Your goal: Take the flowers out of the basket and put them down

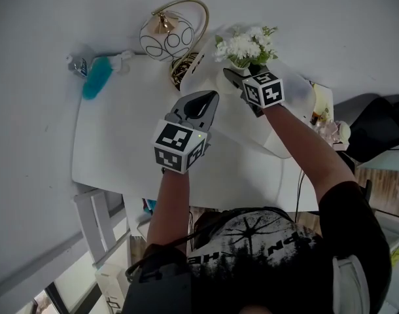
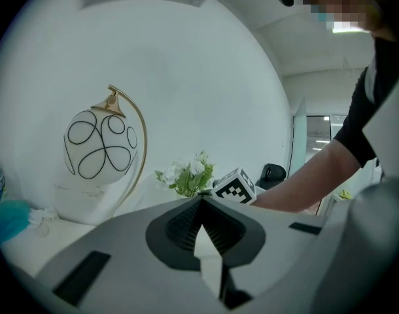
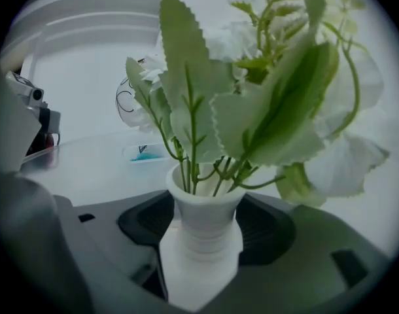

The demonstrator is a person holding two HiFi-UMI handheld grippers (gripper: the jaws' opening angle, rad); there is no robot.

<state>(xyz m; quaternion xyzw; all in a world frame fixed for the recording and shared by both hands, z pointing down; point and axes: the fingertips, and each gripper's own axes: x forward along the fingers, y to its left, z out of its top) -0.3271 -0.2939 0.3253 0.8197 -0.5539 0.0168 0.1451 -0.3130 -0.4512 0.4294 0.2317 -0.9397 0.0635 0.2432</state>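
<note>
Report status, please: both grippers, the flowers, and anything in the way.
Left gripper shut, empty, above the table. Right gripper open, jaws around the neck of the vase. Flowers upright in vase. Lamp nearby, not touching.

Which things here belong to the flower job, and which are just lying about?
Job: white flowers with green leaves; their small white vase; right gripper, open around the vase.
Lying about: white globe lamp with gold arc; teal cloth-like item; left gripper, shut, idle.
</note>
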